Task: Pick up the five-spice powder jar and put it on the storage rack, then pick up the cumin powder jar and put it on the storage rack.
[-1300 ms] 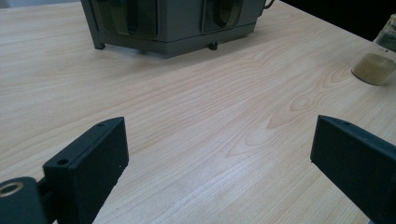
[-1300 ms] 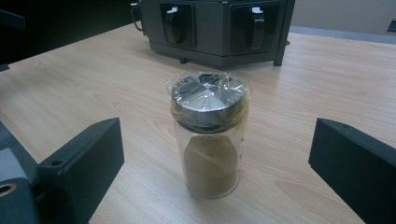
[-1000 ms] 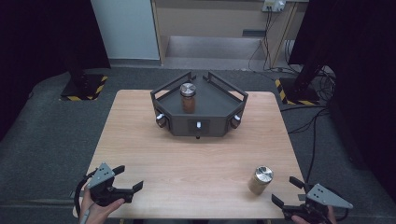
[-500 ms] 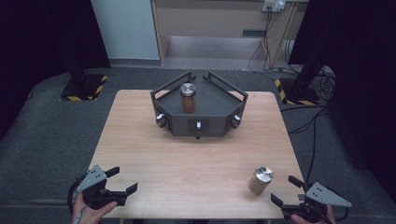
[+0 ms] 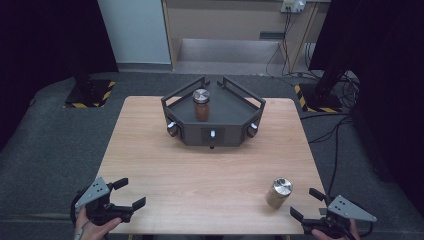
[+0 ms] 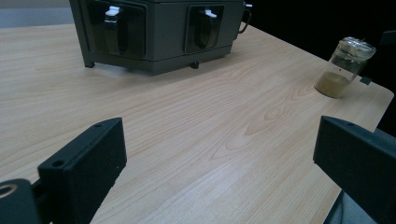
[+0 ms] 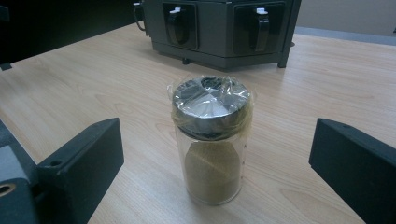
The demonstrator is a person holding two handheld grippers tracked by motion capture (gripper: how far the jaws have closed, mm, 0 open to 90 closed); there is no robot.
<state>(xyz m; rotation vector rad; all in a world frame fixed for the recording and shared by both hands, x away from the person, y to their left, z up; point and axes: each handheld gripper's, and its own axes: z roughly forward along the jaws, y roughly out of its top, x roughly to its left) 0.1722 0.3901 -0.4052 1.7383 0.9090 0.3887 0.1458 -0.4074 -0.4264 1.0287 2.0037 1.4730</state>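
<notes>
High view: jar point(image 5: 279, 193) near table point(image 5: 210, 170) edge.

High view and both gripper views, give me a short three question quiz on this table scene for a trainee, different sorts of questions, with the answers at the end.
1. True or false: the jar on the dark tray stands upright.
2. Multiple choice: the jar with yellowish powder stands on the wooden table
A. between the jaws of the left hand-held gripper
B. just ahead of the open jaws of the right hand-held gripper
C. on the dark tray
3. Fill in: the lid of the powder jar is wrapped in clear ____.

Key
1. True.
2. B; the jaws are apart from it, not touching.
3. Plastic film.
</notes>
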